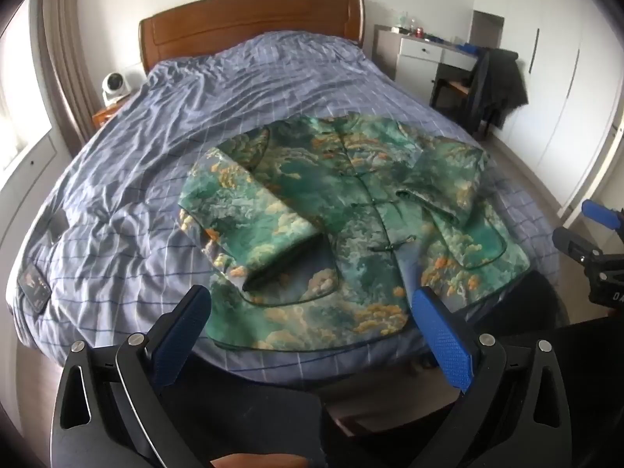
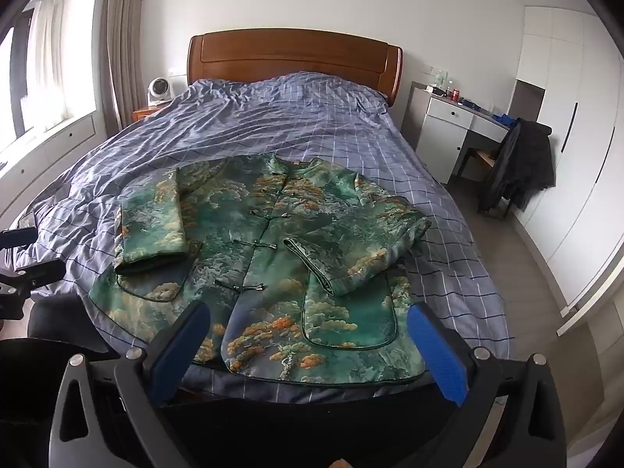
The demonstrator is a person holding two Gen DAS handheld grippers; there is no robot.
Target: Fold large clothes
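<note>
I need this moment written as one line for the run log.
stage: sleeves folded in | jacket: flat on bed | left gripper: open, empty | right gripper: open, empty

Left gripper (image 1: 312, 308) and right gripper (image 2: 310, 323) both spread wide

The jacket (image 2: 273, 257) is a woven cloth with a soft sheen, corded along its edges. The duvet (image 2: 273, 124) beneath is matt, creased cotton-like fabric. The headboard (image 2: 292, 54) is glossy varnished wood. The left gripper (image 1: 312, 312) and right gripper (image 2: 308, 331) have matt black plastic frames, shiny metal pivots and blue, finely textured pads (image 1: 444, 335).
</note>
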